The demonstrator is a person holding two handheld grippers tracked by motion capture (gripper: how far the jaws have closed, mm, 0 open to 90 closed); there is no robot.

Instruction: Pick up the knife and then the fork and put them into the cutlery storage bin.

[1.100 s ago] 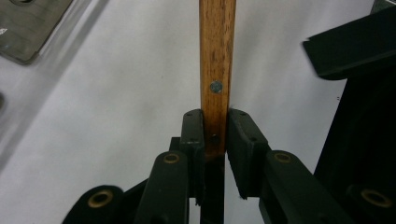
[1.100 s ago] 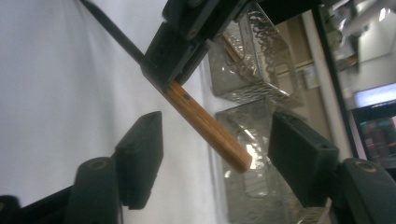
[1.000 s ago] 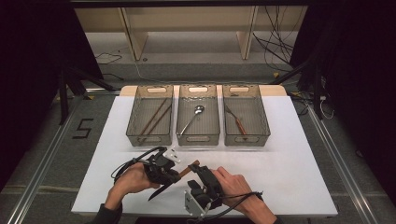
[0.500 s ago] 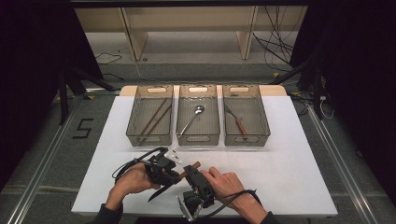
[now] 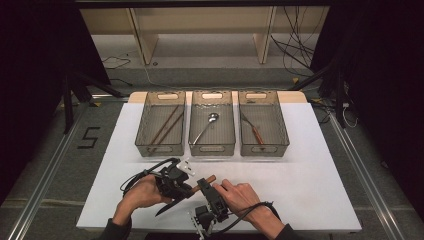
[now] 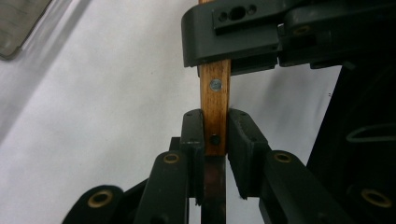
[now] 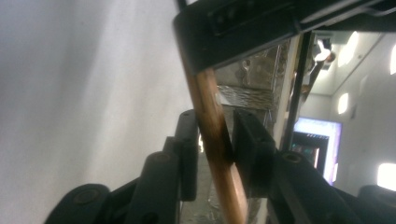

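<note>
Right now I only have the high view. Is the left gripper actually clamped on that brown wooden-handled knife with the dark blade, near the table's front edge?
Observer: Yes. In the left gripper view, the left gripper is shut on the knife. Both pads press the wooden handle just where the dark blade begins.
Operator: And the right gripper?
Observer: In its own view, the right gripper straddles the handle farther out. Its jaws have just been closing, but light shows between the handle and one pad.
Operator: Any marks on the handle?
Observer: A silver rivet sits on the stretch between the two grippers.
</note>
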